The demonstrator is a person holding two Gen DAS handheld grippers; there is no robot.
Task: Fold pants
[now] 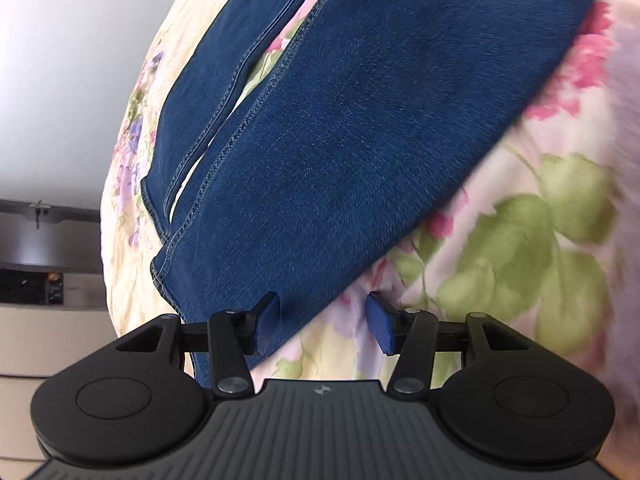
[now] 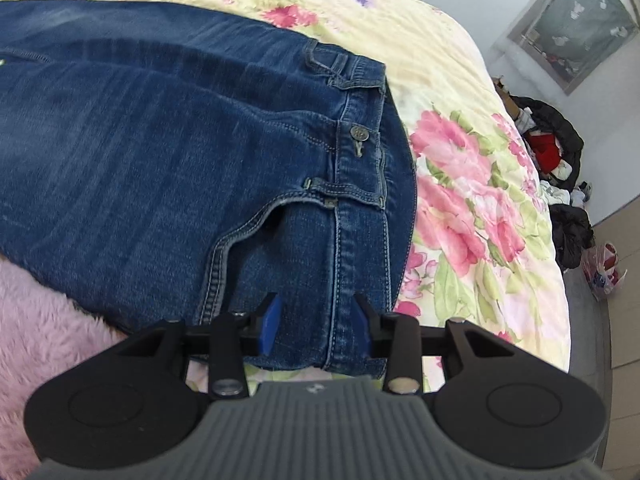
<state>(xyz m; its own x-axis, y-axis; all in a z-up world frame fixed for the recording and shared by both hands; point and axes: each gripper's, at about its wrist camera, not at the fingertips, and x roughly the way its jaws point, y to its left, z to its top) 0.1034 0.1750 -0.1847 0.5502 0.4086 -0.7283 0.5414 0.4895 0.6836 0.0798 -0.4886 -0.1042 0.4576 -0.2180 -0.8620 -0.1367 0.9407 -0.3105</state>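
Note:
Blue jeans lie flat on a floral bedspread. The left wrist view shows the two legs [image 1: 340, 128] side by side with their hems at the lower left. My left gripper [image 1: 322, 326] is open at the near leg's hem corner, one blue finger [image 1: 266, 328] over the denim, the other finger on the bedspread. The right wrist view shows the waistband [image 2: 360, 184] with button and belt loops. My right gripper [image 2: 316, 320] is open, its jaws either side of the waistband's near corner.
The floral bedspread [image 2: 460, 184] covers the bed. A pink fluffy blanket [image 2: 48, 320] lies at the lower left of the right wrist view. A pile of dark clothes and bags [image 2: 560, 184] sits on the floor past the bed's right edge.

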